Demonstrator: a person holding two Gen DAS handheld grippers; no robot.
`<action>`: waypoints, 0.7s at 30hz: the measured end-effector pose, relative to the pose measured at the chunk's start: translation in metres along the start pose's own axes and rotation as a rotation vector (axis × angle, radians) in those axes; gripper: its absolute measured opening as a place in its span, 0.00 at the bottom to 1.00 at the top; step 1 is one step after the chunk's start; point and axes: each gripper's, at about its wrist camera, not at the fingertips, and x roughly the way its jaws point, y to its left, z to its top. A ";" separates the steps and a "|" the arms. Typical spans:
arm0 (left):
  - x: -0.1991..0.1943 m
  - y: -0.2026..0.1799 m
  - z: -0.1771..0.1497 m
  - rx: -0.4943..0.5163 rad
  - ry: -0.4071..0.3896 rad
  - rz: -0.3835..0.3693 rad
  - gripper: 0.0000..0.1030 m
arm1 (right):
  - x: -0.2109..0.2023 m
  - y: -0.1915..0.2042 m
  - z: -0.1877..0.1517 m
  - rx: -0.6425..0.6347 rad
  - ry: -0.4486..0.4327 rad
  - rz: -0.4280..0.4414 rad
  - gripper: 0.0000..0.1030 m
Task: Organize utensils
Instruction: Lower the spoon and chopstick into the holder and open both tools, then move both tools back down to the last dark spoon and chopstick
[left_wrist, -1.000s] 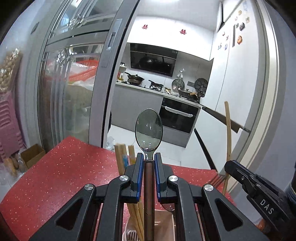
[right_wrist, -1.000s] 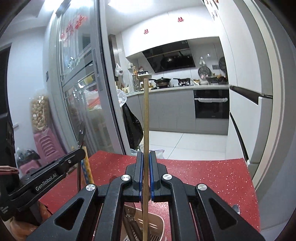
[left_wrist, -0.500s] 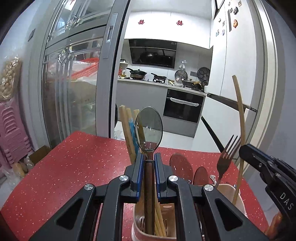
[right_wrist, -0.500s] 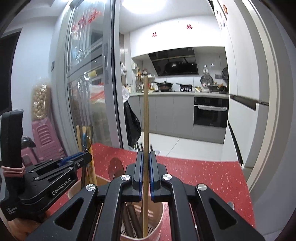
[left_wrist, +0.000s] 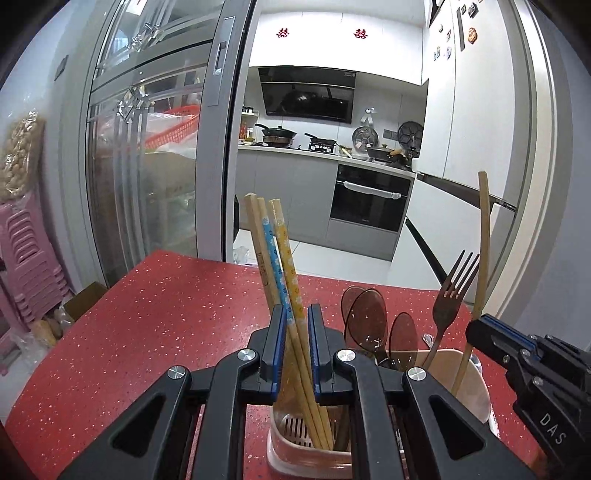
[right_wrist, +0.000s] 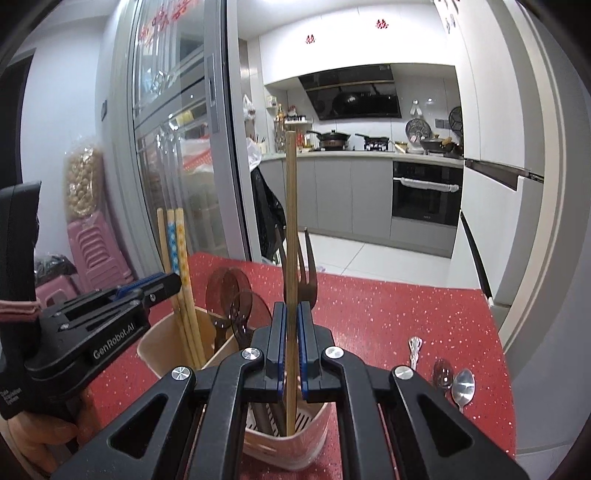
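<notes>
A beige utensil holder (left_wrist: 476, 391) (right_wrist: 159, 343) stands on the red table. It holds several chopsticks (left_wrist: 275, 266) (right_wrist: 173, 251), brown spoons (left_wrist: 369, 317) (right_wrist: 240, 291) and a fork (left_wrist: 452, 295) (right_wrist: 308, 277). My left gripper (left_wrist: 295, 317) is slightly open just above the holder, with chopsticks standing loose between its fingers and no spoon in it. My right gripper (right_wrist: 291, 314) is shut on a single wooden chopstick (right_wrist: 291, 229) (left_wrist: 484, 240), held upright with its lower end inside the holder.
The red speckled table (left_wrist: 159, 314) (right_wrist: 406, 306) ends near a sliding glass door at the back. A metal spoon (right_wrist: 463, 386), a brown spoon (right_wrist: 442, 371) and a silver handle (right_wrist: 414, 350) lie on the table at the right.
My left gripper let go of the metal spoon, which is no longer in view, and opened a little. Both grippers sank lower over the holder; the chopstick's end went deeper in.
</notes>
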 end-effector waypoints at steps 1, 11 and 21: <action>-0.001 0.000 0.000 -0.002 0.001 0.002 0.36 | 0.001 0.001 0.000 -0.003 0.010 0.003 0.06; -0.007 0.001 0.000 -0.004 0.006 0.007 0.36 | -0.002 0.004 0.000 0.015 0.058 0.029 0.40; -0.041 0.011 0.000 0.035 0.025 0.040 0.36 | -0.041 0.009 0.006 0.039 0.041 0.051 0.54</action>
